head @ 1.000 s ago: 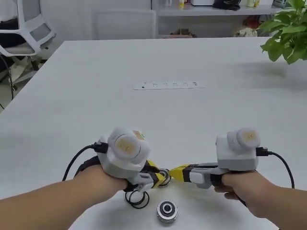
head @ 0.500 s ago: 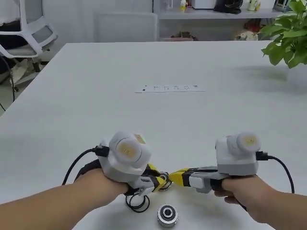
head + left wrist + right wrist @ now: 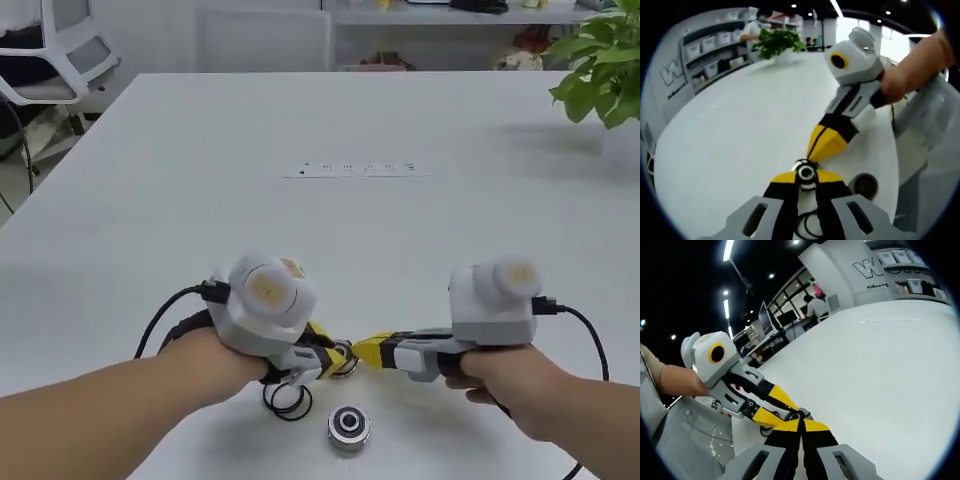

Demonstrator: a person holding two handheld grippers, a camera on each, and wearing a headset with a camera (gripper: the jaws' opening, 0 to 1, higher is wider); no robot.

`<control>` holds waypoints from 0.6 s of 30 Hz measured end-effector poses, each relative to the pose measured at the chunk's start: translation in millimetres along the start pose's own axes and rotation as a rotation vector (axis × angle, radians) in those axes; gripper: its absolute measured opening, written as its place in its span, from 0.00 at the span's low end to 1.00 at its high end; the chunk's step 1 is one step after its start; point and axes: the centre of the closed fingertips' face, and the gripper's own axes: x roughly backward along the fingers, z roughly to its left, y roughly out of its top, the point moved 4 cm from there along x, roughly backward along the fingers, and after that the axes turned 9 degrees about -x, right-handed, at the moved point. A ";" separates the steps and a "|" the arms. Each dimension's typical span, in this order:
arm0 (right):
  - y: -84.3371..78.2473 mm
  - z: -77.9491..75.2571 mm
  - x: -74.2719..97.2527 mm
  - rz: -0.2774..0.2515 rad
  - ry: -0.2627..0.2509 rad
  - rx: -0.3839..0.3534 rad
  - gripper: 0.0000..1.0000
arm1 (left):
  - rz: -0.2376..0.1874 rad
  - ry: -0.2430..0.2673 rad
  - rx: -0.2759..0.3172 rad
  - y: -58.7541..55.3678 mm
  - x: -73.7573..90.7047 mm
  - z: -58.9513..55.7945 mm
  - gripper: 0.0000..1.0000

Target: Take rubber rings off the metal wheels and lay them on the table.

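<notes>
White table (image 3: pixel 450 200) underneath; left gripper (image 3: pixel 327 362) clamps a wheel (image 3: pixel 806 172), right gripper (image 3: pixel 801 426) meets it head-on, jaws pressed together at its rim.

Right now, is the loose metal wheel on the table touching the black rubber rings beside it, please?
Apart. The head view shows bare table between the loose wheel and the rubber rings.
</notes>
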 end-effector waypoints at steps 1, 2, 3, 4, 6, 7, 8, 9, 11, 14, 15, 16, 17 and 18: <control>0.1 -0.1 0.1 -0.001 0.000 -0.001 0.00 | -0.001 0.000 0.000 0.1 -0.1 0.2 0.12; 0.1 -0.2 0.1 -0.002 0.001 -0.001 0.00 | -0.001 0.000 -0.001 0.2 -0.1 0.4 0.12; 0.2 -0.2 0.2 -0.003 0.001 -0.001 0.00 | 0.000 -0.002 -0.002 0.2 -0.3 0.7 0.12; 0.3 -0.3 0.3 -0.005 0.002 -0.003 0.00 | 0.000 -0.003 -0.002 0.3 -0.3 0.8 0.12; 0.3 0.1 0.7 -0.008 0.002 -0.002 0.00 | 0.001 -0.006 -0.004 0.3 -0.4 1.0 0.12; 0.2 0.0 0.9 -0.009 0.002 -0.002 0.00 | 0.002 -0.007 -0.005 0.4 -0.4 1.1 0.12; 0.2 -0.1 1.2 -0.011 0.003 -0.002 0.00 | 0.003 -0.008 -0.006 0.4 -0.5 1.2 0.12; 0.2 -0.2 1.3 -0.012 0.003 -0.002 0.00 | 0.004 -0.010 -0.007 0.5 -0.5 1.2 0.12; 0.3 -0.8 1.4 -0.015 0.003 -0.004 0.00 | 0.005 -0.009 -0.007 0.4 -0.9 1.5 0.12; 0.4 0.1 1.6 -0.017 0.002 0.000 0.00 | 0.006 -0.005 -0.005 0.5 -0.8 1.0 0.12; 0.7 -0.5 1.6 -0.017 0.002 0.001 0.00 | 0.006 -0.004 -0.003 0.5 -0.8 0.8 0.12; 0.8 -0.9 1.6 -0.018 0.001 0.002 0.00 | 0.006 -0.002 -0.002 0.5 -0.8 0.8 0.12; 0.7 -0.9 1.7 -0.018 0.001 0.002 0.00 | 0.007 -0.002 -0.002 0.5 -0.8 0.8 0.12; 0.7 -0.9 1.9 -0.018 0.001 0.003 0.00 | 0.007 -0.001 -0.003 0.6 -0.7 0.7 0.12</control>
